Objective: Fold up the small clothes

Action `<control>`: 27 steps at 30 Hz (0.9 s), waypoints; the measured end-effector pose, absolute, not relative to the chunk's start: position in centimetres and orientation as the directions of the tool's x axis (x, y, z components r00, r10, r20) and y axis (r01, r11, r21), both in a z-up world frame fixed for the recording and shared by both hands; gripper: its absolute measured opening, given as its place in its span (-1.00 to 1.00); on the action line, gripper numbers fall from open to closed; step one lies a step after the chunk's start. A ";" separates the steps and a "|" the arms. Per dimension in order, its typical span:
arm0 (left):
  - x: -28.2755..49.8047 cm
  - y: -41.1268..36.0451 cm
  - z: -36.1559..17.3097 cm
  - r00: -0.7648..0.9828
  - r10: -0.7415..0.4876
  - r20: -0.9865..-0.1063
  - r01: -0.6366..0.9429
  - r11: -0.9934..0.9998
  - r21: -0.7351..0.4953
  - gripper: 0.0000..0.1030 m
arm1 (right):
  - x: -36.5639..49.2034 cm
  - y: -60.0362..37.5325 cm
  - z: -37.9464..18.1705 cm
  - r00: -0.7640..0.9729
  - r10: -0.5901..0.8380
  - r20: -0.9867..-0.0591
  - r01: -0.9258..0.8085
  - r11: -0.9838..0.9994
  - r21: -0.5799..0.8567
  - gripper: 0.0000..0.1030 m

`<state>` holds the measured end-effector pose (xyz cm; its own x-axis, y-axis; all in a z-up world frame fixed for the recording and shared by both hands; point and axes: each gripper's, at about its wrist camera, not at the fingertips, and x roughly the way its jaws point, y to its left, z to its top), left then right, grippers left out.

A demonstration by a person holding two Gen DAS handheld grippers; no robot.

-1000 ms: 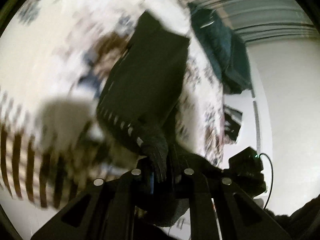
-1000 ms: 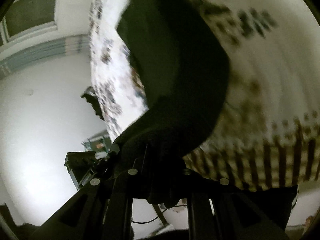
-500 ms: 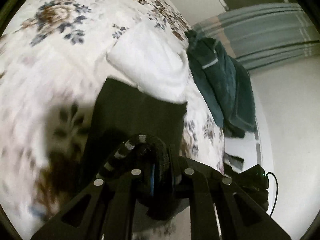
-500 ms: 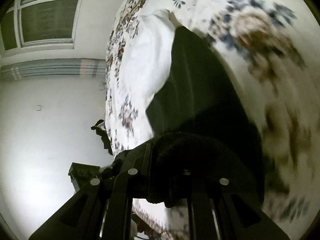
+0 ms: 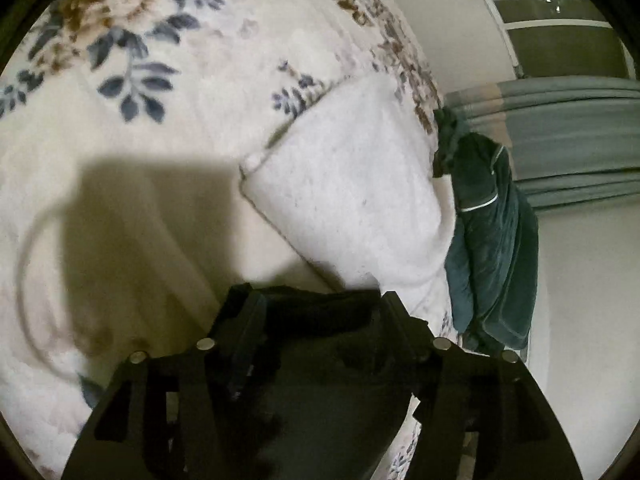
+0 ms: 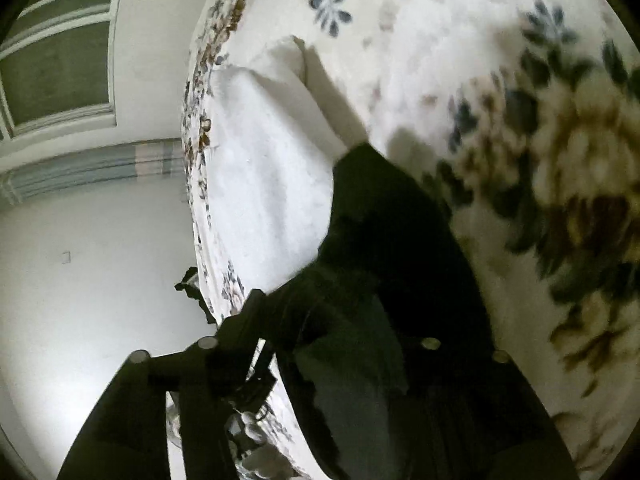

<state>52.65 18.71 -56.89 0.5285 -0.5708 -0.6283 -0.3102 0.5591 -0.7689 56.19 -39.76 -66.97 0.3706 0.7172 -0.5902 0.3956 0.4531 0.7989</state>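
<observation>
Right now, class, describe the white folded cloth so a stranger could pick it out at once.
Start from the floral bedspread that fills the view. Near its edge by the wall lies the white folded cloth, a plain, fluffy rectangle. The dark garment overlaps one end and the teal clothes hang just beyond; it alone is white and patternless.

open floral bedspread [image 5: 168,128] to the left, white folded cloth [image 5: 352,184] ahead, teal garment [image 5: 492,248] blocking right edge

Left gripper [image 5: 316,304] and right gripper [image 6: 332,300] angle downward, jaws opening.
</observation>
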 end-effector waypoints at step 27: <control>31.4 9.6 -62.1 0.589 -0.528 -0.612 -0.446 0.419 -0.791 0.61 | 56.5 -38.2 -74.9 -0.102 0.763 -0.639 0.080 0.646 0.759 1.00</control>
<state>31.40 9.61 -62.12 0.5893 -0.5275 -0.6120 -0.4460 0.4192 -0.7908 56.45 -38.19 -74.86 -0.1020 0.7627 -0.6387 0.0802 0.6462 0.7589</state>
